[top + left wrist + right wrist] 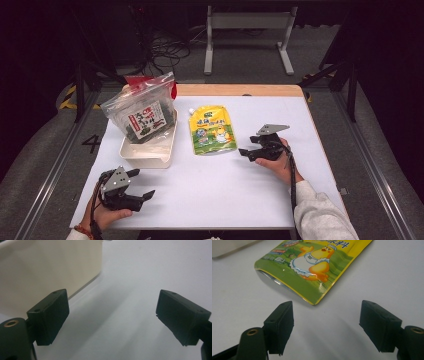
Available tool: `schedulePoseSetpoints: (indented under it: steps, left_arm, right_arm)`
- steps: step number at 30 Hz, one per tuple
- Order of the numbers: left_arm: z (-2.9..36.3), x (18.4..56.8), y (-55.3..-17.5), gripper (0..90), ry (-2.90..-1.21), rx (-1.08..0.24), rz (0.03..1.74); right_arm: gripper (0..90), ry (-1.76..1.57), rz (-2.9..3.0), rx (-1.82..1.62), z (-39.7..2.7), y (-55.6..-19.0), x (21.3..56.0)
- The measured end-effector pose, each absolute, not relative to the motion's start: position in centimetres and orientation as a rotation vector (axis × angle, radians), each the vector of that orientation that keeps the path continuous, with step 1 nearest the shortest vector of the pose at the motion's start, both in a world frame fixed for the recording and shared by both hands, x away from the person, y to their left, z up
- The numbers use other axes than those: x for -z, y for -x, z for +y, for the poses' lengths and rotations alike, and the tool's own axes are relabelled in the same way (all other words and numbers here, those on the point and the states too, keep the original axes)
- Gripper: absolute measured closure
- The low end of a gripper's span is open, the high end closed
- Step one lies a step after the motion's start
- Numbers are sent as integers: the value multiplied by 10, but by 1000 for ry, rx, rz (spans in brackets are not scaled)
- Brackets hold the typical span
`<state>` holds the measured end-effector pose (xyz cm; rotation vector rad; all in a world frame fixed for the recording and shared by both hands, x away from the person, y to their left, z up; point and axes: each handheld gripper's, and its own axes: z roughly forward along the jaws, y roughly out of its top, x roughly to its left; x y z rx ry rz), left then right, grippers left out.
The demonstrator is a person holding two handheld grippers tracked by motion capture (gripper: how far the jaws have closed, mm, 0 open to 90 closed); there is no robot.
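Seaweed bag point(142, 112) first, far left: a clear zip bag with a dark printed packet inside, propped tilted in the cream tray point(148, 153), likely parked out of the working lane. Below it, near the table's front edge, the left gripper point(141, 186) sits low in the person's hand, jaws spread wide with nothing between them; its own view looks along the white table point(240, 190) with the tray wall point(50, 267) just beside its left jaw. Moving right, the yellow drink pouch point(212, 129) lies flat in the middle, spout end away, bottom edge toward the person. Rightmost, the right gripper point(245, 152) points at that pouch, jaws parted and empty, the pouch's near corner point(312, 293) just ahead of them. Looks like a line-up for a pinch on that lower edge.
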<state>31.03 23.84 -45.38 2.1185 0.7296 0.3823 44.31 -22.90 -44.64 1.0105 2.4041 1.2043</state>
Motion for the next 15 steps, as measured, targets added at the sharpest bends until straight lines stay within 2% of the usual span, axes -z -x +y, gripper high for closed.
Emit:
schedulePoseSetpoints:
  steps: [8,15]
  left_arm:
    - [233,455,-309,118,-2146,-390,694]
    - [232,458,-309,116,-2166,-383,677]
  right_arm:
    - [271,-1053,2393,-1253,-211,-463,438]
    - [266,-1115,2427,-1245,-195,-478,449]
